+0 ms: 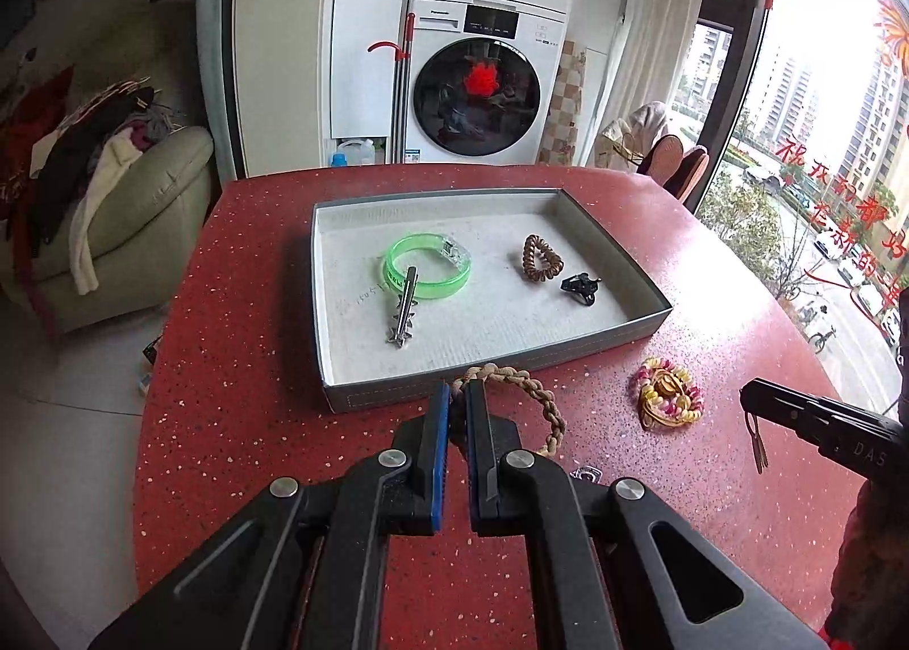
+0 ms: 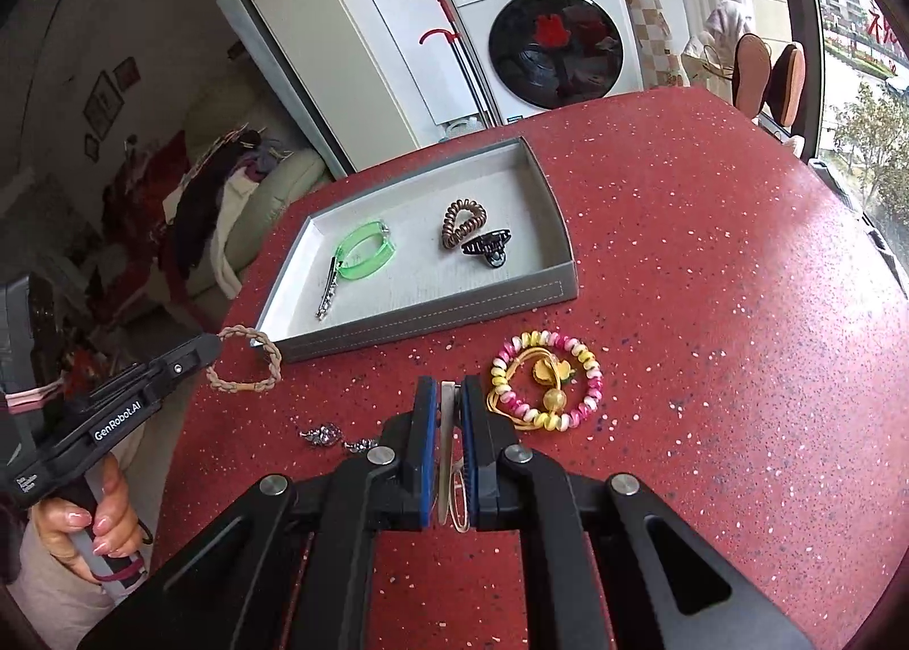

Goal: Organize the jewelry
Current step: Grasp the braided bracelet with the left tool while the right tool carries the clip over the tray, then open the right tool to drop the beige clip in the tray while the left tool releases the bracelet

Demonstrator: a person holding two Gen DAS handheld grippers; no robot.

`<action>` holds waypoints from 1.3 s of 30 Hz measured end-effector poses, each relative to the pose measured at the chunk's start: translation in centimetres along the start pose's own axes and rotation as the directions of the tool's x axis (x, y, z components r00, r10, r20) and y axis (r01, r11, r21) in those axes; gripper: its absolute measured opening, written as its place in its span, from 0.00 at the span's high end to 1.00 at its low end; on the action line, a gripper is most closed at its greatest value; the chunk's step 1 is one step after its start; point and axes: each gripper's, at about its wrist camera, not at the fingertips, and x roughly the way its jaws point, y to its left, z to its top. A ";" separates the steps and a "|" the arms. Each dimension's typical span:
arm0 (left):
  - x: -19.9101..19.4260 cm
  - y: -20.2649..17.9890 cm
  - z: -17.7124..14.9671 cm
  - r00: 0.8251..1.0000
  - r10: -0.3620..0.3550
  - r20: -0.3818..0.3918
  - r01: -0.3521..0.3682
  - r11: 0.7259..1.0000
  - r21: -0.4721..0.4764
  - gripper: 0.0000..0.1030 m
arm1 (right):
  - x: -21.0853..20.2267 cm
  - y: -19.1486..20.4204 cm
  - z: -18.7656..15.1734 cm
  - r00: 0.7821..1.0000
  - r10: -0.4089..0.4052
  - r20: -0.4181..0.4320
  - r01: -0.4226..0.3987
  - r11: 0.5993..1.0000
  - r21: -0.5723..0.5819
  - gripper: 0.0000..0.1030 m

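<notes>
Pinched between the left gripper's blue pads is a braided tan bracelet, hanging just in front of the grey tray's near wall. Right gripper is clamped on a thin hair clip, low over the red table. Inside the tray: green bangle, silver spiky clip, brown coil tie, black claw clip. A pink-yellow coil bracelet lies outside beside the right gripper, and small silver earrings lie on its left.

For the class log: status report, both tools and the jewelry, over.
Left tool shut on braided bracelet. Right tool shut on hair clip. Tray ahead, beaded bracelet outside. Nothing blocking.
</notes>
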 end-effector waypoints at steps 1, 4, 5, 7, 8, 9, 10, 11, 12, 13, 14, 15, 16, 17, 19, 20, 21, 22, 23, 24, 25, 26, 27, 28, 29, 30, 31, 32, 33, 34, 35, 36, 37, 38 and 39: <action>0.2 0.2 0.5 1.000 0.001 0.002 -0.001 1.000 -0.004 0.77 | 0.2 0.2 0.7 1.000 0.006 0.002 -0.006 1.000 -0.004 0.91; 1.0 0.8 2.1 1.000 -0.002 0.004 0.002 1.000 -0.021 0.77 | 1.1 0.7 2.6 1.000 0.021 0.006 -0.020 1.000 -0.014 0.91; 1.3 1.0 2.7 1.000 -0.002 0.003 0.002 1.000 -0.025 0.77 | 1.4 0.8 3.3 1.000 0.024 0.006 -0.024 1.000 -0.019 0.91; 2.0 1.2 3.7 1.000 -0.003 0.000 0.003 1.000 -0.030 0.77 | 2.3 1.0 4.7 1.000 0.030 0.004 -0.030 0.999 -0.026 0.91; 2.5 1.3 4.2 1.000 -0.003 -0.004 0.003 1.000 -0.031 0.77 | 2.8 1.1 5.4 0.999 0.034 0.001 -0.034 0.999 -0.028 0.91; 2.9 1.3 4.7 1.000 -0.001 -0.008 0.001 0.999 -0.032 0.77 | 3.3 1.1 6.0 0.999 0.037 -0.003 -0.037 0.999 -0.028 0.91; 3.3 1.4 5.3 1.000 0.000 -0.011 0.000 0.999 -0.033 0.77 | 3.9 1.1 6.6 0.999 0.039 -0.007 -0.039 0.999 -0.026 0.91; 3.8 1.4 5.7 1.000 -0.001 -0.015 0.001 0.999 -0.032 0.77 | 4.6 1.1 7.1 0.999 0.044 -0.014 -0.044 0.999 -0.024 0.91; 4.3 1.3 6.1 1.000 -0.002 -0.020 0.002 1.000 -0.030 0.77 | 5.3 1.1 7.5 0.999 0.048 -0.021 -0.048 0.999 -0.020 0.91; 4.8 1.2 6.5 1.000 -0.003 -0.025 0.002 1.000 -0.028 0.77 | 6.0 1.0 7.9 0.998 0.049 -0.028 -0.049 0.999 -0.016 0.91; 5.4 1.1 6.8 1.000 -0.003 -0.031 0.002 1.000 -0.023 0.77 | 6.7 0.9 8.3 0.998 0.047 -0.037 -0.048 0.999 -0.013 0.91; 6.0 0.8 7.1 0.999 -0.005 -0.038 0.004 1.000 -0.016 0.77 | 7.5 0.8 8.5 0.998 0.043 -0.046 -0.043 0.999 -0.012 0.91; 6.6 0.6 7.3 0.999 -0.005 -0.045 0.005 1.000 -0.010 0.77 | 8.2 0.7 8.7 0.998 0.035 -0.053 -0.036 0.999 -0.011 0.91; 7.2 0.3 7.5 0.999 -0.005 -0.052 0.005 1.000 -0.003 0.77 | 8.8 0.5 8.9 0.998 0.027 -0.059 -0.028 1.000 -0.010 0.91; 8.5 -0.2 7.8 0.998 -0.006 -0.066 0.007 1.000 0.007 0.77 | 9.9 -0.1 9.2 0.997 0.012 -0.071 -0.012 1.000 0.000 0.91; 9.0 -0.5 7.8 0.997 -0.005 -0.073 0.006 1.000 0.012 0.77 | 10.4 -0.4 9.2 0.997 0.004 -0.077 -0.004 1.000 0.007 0.91; 9.6 -0.7 7.8 0.997 -0.003 -0.079 0.004 1.000 0.018 0.77 | 10.9 -0.8 9.2 0.997 -0.004 -0.083 0.005 1.000 0.013 0.91; 10.2 -1.0 7.9 0.996 0.003 -0.085 -0.001 1.000 0.024 0.77 | 11.3 -1.1 9.3 0.996 -0.014 -0.088 0.016 1.000 0.018 0.91; 10.7 -1.2 7.8 0.996 0.011 -0.091 -0.008 0.999 0.032 0.77 | 11.6 -1.5 9.3 0.995 -0.024 -0.092 0.026 0.999 0.022 0.91; 11.3 -1.4 7.9 0.995 0.019 -0.096 -0.015 0.999 0.039 0.77 | 12.0 -1.8 9.3 0.995 -0.033 -0.096 0.035 0.999 0.026 0.91; 11.8 -1.6 7.7 0.994 0.025 -0.103 -0.021 0.999 0.044 0.77 | 12.2 -2.1 9.3 0.994 -0.042 -0.101 0.045 0.999 0.029 0.91; 12.3 -1.6 7.6 0.993 0.031 -0.111 -0.025 0.999 0.048 0.77 | 12.5 -2.5 9.2 0.993 -0.050 -0.106 0.054 0.998 0.031 0.91; 12.8 -1.7 7.4 0.992 0.036 -0.117 -0.030 0.998 0.052 0.77 | 12.8 -2.8 9.1 0.992 -0.057 -0.112 0.061 0.998 0.033 0.91; 13.2 -1.7 7.2 0.991 0.043 -0.124 -0.037 0.998 0.056 0.77 | 13.0 -3.1 8.9 0.991 -0.063 -0.117 0.068 0.997 0.033 0.91; 13.6 -1.8 7.0 0.990 0.050 -0.130 -0.043 0.997 0.060 0.77 | 13.3 -3.3 8.8 0.990 -0.070 -0.121 0.074 0.997 0.033 0.91; 13.9 -1.8 6.8 0.989 0.058 -0.134 -0.050 0.997 0.065 0.77 | 13.4 -3.4 8.6 0.989 -0.076 -0.123 0.081 0.996 0.032 0.91; 14.2 -1.8 6.6 0.988 0.067 -0.137 -0.058 0.996 0.072 0.77 | 13.6 -3.6 8.5 0.989 -0.081 -0.126 0.085 0.996 0.032 0.91; 14.4 -1.9 6.4 0.987 0.077 -0.139 -0.066 0.994 0.082 0.77 | 13.7 -3.7 8.4 0.989 -0.082 -0.126 0.087 0.996 0.032 0.91; 14.6 -2.0 6.2 0.986 0.087 -0.140 -0.074 0.993 0.091 0.77 | 13.7 -3.7 8.4 0.990 -0.079 -0.118 0.083 0.996 0.034 0.91; 14.7 -2.0 6.0 0.985 0.097 -0.141 -0.084 0.992 0.099 0.77 | 13.6 -3.7 8.4 0.990 -0.082 -0.114 0.086 0.996 0.030 0.91; 14.9 -2.1 5.9 0.984 0.108 -0.141 -0.093 0.990 0.107 0.77 | 13.6 -3.6 8.4 0.990 -0.087 -0.113 0.090 0.996 0.022 0.91; 15.0 -2.1 5.8 0.983 0.117 -0.140 -0.102 0.988 0.112 0.77 | 13.5 -3.5 8.3 0.990 -0.091 -0.111 0.093 0.996 0.014 0.91; 15.0 -2.1 5.7 0.982 0.128 -0.137 -0.112 0.987 0.117 0.77 | 13.6 -3.4 8.3 0.990 -0.090 -0.110 0.092 0.996 0.011 0.91; 15.0 -2.1 5.6 0.982 0.136 -0.133 -0.120 0.985 0.122 0.77 | 13.5 -3.4 8.3 0.990 -0.086 -0.111 0.088 0.996 0.014 0.91; 15.0 -2.1 5.5 0.981 0.143 -0.128 -0.126 0.983 0.130 0.77 | 13.5 -3.5 8.3 0.991 -0.081 -0.111 0.084 0.996 0.020 0.90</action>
